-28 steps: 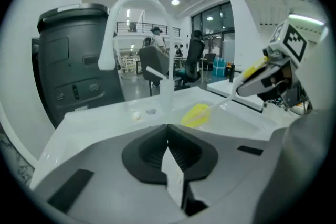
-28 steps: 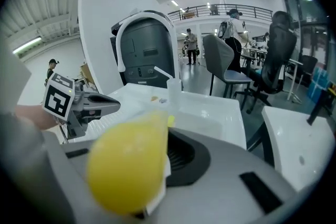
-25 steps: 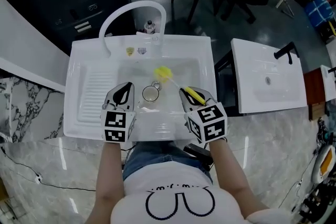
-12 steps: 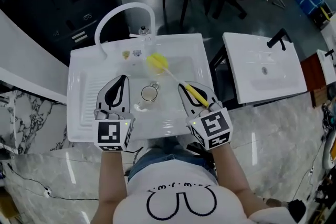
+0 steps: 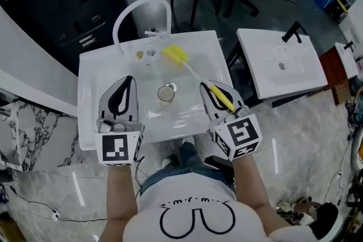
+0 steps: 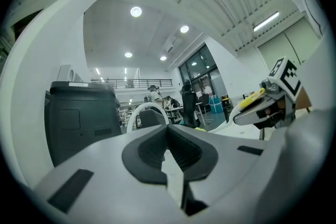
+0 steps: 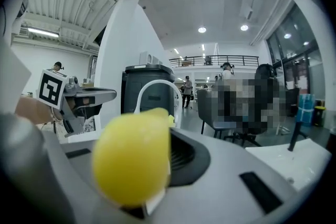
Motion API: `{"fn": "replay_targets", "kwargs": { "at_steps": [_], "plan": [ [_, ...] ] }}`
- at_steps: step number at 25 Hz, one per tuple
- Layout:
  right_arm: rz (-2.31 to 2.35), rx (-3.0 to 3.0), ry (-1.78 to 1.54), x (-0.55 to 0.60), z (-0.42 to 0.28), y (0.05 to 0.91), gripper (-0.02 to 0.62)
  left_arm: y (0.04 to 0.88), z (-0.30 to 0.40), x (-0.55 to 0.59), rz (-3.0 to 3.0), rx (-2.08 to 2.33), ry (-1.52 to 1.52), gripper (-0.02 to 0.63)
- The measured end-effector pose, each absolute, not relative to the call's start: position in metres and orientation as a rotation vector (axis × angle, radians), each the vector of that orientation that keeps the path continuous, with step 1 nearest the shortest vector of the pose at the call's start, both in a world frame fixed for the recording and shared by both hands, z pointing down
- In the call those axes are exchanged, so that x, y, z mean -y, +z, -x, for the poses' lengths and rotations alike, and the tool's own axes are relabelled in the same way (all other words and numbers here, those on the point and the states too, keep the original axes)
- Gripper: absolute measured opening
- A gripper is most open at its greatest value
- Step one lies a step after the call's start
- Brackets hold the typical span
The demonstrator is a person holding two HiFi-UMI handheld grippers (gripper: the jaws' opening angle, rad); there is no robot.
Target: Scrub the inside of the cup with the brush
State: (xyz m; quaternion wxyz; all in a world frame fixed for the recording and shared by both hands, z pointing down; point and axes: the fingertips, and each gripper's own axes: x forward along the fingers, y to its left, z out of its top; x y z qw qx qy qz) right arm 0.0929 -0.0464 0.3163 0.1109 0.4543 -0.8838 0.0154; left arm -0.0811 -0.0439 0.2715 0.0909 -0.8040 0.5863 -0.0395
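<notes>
In the head view, the cup (image 5: 165,93) stands upright in the basin of the white sink (image 5: 91,73), between the two grippers and slightly ahead of them. The right gripper (image 5: 207,89) holds the brush (image 5: 195,75) by its yellow handle. Its yellow sponge head points past the cup toward the faucet (image 5: 139,5), so scrubbing has not begun. Gripping the handle end probably leaves the whole stem free to reach inside the cup. The left gripper (image 5: 126,83) hangs beside the cup without touching it.

In the left gripper view, its jaws are pressed together with nothing between them. It would likely have to open to steady the cup.

In the right gripper view, the jaws are clamped on the handle, which fills the foreground.
</notes>
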Motion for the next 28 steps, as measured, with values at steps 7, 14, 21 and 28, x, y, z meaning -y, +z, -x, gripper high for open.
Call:
{"fn": "replay_targets", "kwargs": {
  "at_steps": [7,14,21,28],
  "plan": [
    [-1.395,2.581,0.036,0.033,-0.097,0.305,0.037,0.262,0.084,0.035,2.38,-1.725,-0.095,0.015],
    [-1.399,2.589,-0.018,0.035,-0.098,0.296,0.037,0.258,0.083,0.033,2.361,-1.714,-0.102,0.015],
    [-1.383,2.612,-0.05,0.039,-0.1,0.289,0.037,0.252,0.082,0.034,2.339,-1.725,-0.096,0.015],
    [-1.353,2.622,-0.055,0.041,-0.095,0.289,0.037,0.248,0.082,0.034,2.327,-1.731,-0.092,0.015]
  ]
}}
